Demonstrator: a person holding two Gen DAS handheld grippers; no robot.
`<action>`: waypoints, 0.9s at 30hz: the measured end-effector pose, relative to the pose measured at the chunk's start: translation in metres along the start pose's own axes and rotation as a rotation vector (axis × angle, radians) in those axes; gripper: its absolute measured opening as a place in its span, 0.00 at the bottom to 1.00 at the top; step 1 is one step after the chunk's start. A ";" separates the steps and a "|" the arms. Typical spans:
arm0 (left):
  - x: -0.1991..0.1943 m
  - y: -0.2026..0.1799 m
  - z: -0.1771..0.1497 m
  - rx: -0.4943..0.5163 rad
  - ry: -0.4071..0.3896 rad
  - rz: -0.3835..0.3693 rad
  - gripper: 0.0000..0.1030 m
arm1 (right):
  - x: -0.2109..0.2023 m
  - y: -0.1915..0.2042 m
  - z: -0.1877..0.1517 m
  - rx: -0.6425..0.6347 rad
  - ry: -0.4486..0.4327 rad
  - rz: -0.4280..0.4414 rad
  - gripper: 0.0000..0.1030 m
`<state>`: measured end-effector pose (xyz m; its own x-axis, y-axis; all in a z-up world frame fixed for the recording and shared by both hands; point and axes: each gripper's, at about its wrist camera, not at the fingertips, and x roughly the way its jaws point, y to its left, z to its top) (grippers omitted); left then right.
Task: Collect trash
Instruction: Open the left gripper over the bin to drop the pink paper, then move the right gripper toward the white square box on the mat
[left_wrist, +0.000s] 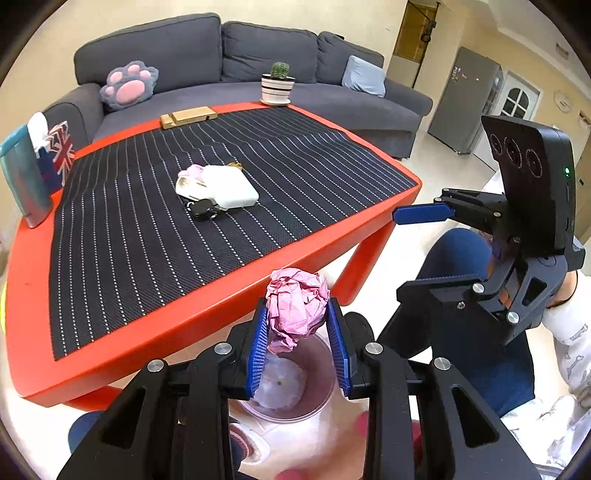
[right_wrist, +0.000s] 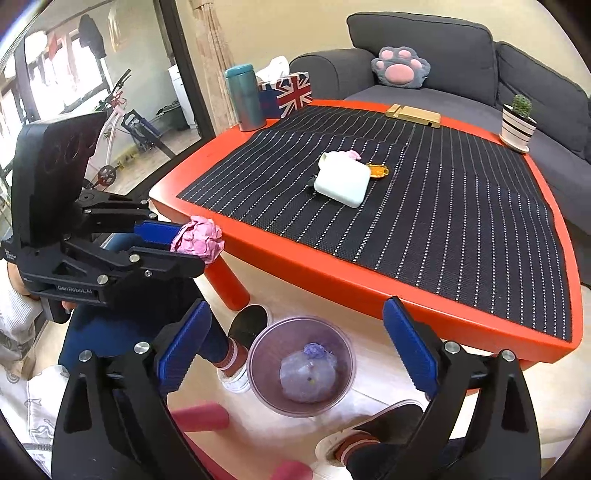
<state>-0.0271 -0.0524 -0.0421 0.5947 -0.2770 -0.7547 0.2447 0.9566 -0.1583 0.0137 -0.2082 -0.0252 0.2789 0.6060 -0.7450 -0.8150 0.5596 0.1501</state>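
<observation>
Left tongs (left_wrist: 298, 345) clamping crumpled pink paper ball (left_wrist: 297, 306), no long axis

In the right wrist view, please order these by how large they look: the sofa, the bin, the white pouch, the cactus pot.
1. sofa
2. bin, though it is close to the camera, which enlarges it
3. white pouch
4. cactus pot

The pouch and pot look nearly alike in size; the pot stands farther away, so that order is unsure.

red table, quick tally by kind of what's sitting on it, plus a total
teal metal flask: 1
union jack tissue box: 1
striped cactus pot: 1
tan wooden phone stand: 1
white zip pouch: 1
black key fob: 1
orange charm: 1
total: 7
</observation>
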 end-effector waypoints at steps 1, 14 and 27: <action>0.000 -0.001 0.000 0.000 -0.001 -0.002 0.30 | -0.001 -0.001 0.000 0.001 -0.001 -0.003 0.90; -0.001 -0.011 0.008 0.023 -0.021 -0.021 0.65 | -0.014 -0.013 0.000 0.036 -0.030 -0.023 0.90; -0.005 -0.003 0.010 -0.020 -0.056 0.000 0.92 | -0.015 -0.013 -0.002 0.043 -0.030 -0.022 0.90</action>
<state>-0.0235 -0.0550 -0.0310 0.6371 -0.2812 -0.7176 0.2298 0.9580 -0.1713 0.0193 -0.2257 -0.0178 0.3122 0.6097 -0.7285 -0.7859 0.5966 0.1625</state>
